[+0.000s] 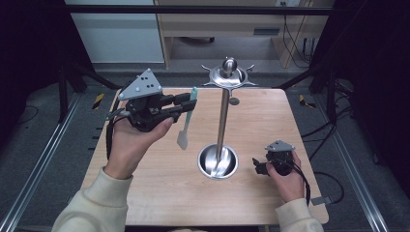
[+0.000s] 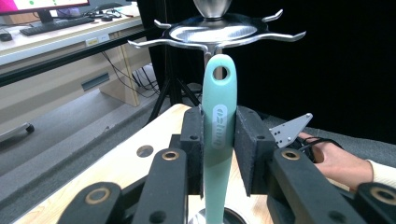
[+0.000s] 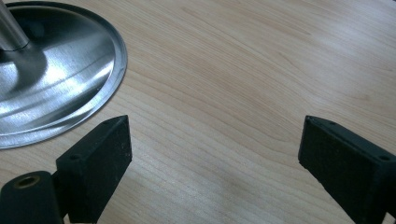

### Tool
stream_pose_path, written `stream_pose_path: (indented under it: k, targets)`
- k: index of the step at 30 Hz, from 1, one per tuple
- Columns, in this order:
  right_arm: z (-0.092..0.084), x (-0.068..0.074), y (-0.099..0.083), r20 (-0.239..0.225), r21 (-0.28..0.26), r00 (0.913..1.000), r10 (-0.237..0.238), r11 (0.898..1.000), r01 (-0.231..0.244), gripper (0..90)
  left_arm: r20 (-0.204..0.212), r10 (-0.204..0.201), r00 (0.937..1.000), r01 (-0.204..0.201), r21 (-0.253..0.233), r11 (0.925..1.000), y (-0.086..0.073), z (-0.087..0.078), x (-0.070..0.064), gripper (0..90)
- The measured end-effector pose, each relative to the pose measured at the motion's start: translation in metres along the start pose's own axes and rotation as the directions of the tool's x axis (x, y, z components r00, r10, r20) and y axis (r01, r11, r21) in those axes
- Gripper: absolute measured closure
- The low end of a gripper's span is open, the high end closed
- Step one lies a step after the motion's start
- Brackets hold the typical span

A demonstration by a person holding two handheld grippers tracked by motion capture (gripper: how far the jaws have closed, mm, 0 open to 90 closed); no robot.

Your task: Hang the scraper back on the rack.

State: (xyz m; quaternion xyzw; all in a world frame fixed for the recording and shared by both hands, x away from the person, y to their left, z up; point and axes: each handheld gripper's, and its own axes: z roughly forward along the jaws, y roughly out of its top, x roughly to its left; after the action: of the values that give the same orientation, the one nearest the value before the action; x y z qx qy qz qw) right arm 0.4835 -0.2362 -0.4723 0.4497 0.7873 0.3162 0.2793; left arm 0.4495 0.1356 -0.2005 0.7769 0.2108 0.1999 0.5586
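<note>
A steel utensil stand stood near the middle of the wooden table, its round dished base flat on the wood and its upright pole carrying a ring of curved hooks at the top.

To the left of the stand's pole, the left hand-held gripper was raised above the table, its jaws pressed onto the handle of a mint-green spatula. The spatula hung roughly upright, blade down, just beside the pole but apart from it. In the left gripper view the handle rose between the two black pads, and its hanging hole sat just below the stand's hooks.

To the right of the stand's base, the right hand-held gripper rested low by the table, pointing toward the base. In the right gripper view its jaws were spread wide with only bare wood between them, and the rim of the base lay just beyond its left jaw.
</note>
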Motion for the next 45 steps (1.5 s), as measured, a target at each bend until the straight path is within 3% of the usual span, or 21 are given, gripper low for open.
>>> stream_pose_path:
  k: [9,14,22,30,33,38,45]
  targets:
    - [-0.001,-0.001,0.000,0.000,-0.004,1.0000,0.000,1.000,0.000,9.8,0.003,-0.004,1.0000,0.004,-0.003,1.0000,0.001,0.003,0.000,73.9]
    - [-0.001,-0.001,0.000,-0.002,0.002,1.0000,0.001,1.000,-0.001,9.8,0.002,-0.006,1.0000,0.006,0.020,0.9998,0.000,0.009,0.006,73.9]
    - [0.000,0.000,0.000,-0.003,-0.001,1.0000,-0.002,1.000,0.002,9.8,0.001,-0.025,0.9997,0.025,0.002,0.9997,0.002,0.007,0.010,73.9]
    - [0.000,0.000,0.000,-0.005,0.001,1.0000,-0.005,1.000,0.005,9.9,0.007,-0.018,0.9998,0.018,0.003,0.9998,0.006,0.012,0.008,73.9]
    - [0.000,0.000,0.000,-0.006,0.002,1.0000,-0.008,1.000,0.008,10.0,-0.011,-0.009,0.9999,0.009,0.016,0.9998,0.006,0.014,0.009,73.9]
    - [0.000,0.000,0.000,-0.007,0.002,0.9999,-0.008,1.000,0.008,10.0,0.012,-0.027,0.9996,0.027,0.000,0.9996,0.006,0.013,0.009,73.9]
    - [0.000,0.001,0.000,-0.009,0.002,0.9999,-0.006,1.000,0.006,10.0,0.010,-0.015,0.9998,0.015,0.001,0.9999,0.008,0.013,0.009,73.9]
